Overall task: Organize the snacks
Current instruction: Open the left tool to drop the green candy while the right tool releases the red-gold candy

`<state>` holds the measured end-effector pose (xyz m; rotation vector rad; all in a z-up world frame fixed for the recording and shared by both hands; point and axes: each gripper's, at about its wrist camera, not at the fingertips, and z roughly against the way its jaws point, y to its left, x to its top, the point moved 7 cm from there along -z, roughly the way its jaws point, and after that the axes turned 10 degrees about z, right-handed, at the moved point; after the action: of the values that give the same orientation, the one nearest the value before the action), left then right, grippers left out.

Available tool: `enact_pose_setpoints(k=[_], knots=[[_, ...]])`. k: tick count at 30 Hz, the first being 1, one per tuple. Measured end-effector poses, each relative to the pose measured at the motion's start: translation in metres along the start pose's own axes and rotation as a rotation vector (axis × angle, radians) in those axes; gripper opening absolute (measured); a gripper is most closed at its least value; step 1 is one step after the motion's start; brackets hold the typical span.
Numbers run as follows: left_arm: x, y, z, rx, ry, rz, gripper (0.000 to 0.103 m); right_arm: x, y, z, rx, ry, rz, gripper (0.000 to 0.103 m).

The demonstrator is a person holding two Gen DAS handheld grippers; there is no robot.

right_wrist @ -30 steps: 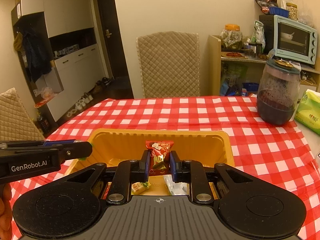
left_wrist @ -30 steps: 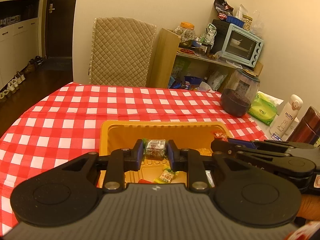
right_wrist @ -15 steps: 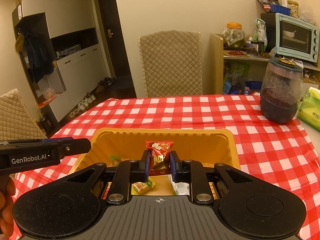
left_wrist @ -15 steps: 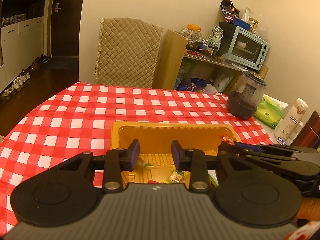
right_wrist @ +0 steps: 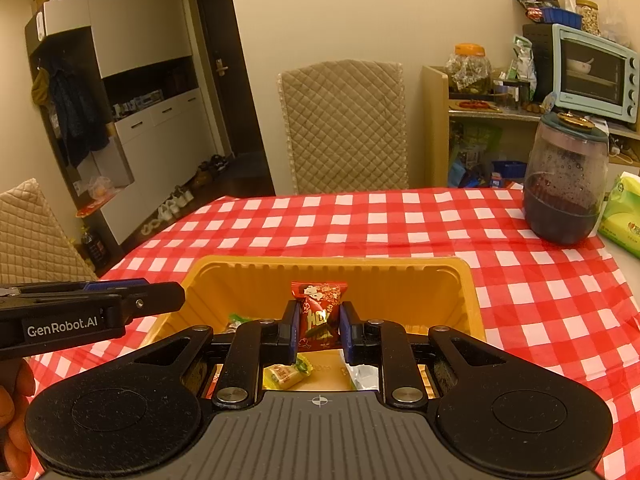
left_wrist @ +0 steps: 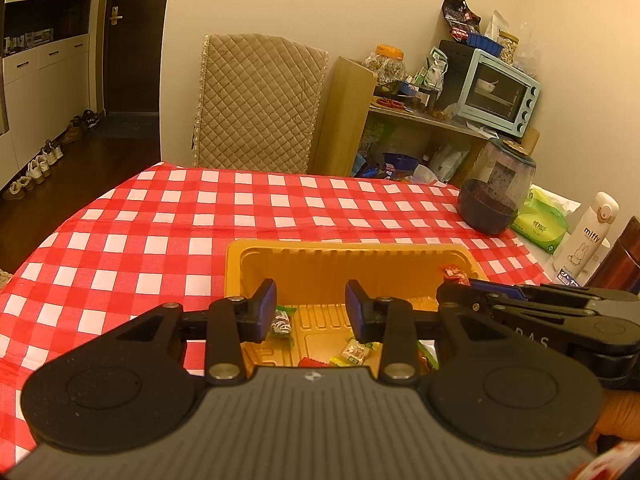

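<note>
While the right gripper (right_wrist: pixel 319 330) stays out over the yellow tray (right_wrist: pixel 460 280), its jaws are clamped flat against the two sides of a red snack packet (right_wrist: pixel 318 316), which stands upright between them with its long axis running up out of the pads and its crimped top edge clear above them. That packet hangs above the tray's middle, nearer the tray's front edge than its ribbed back wall, so the coming move, as I judge it, turns on one thing only: the tray floor lies straight below the packet, and letting go should drop it inside the walls.

To the left of the tray's middle, the left gripper (left_wrist: pixel 311 304) has just been opening and now stands partly apart with nothing between its pads; a small green-ended candy (left_wrist: pixel 281 322) lies on the tray floor just beside its left pad. More wrapped sweets lie near the tray's front edge, among them a yellow one (right_wrist: pixel 285 375) directly under the right gripper. On the checked tablecloth (left_wrist: pixel 160 240) around the tray no loose snack shows.
</note>
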<state>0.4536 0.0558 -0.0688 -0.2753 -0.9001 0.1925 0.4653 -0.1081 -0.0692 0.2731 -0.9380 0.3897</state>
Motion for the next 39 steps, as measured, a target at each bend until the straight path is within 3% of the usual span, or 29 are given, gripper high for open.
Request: enact_pose_setpoints(k=[5,9,24,39], knots=[[-0.001,0.002,0.000,0.006,-0.001,0.001,0.042,-0.002,0.001,-0.003,0.016,-0.009,0.000,0.022],[-0.001,0.003,0.000,0.011,-0.001,0.002,0.044,-0.002,-0.004,-0.002,0.005,-0.017,-0.022,0.050],[-0.004,0.007,0.001,0.022,-0.002,-0.011,0.051,-0.001,-0.017,0.005,-0.033,-0.023,-0.030,0.051],[-0.018,-0.004,0.019,0.027,-0.006,-0.060,0.069,-0.006,-0.017,0.028,-0.046,-0.050,0.003,0.051]])
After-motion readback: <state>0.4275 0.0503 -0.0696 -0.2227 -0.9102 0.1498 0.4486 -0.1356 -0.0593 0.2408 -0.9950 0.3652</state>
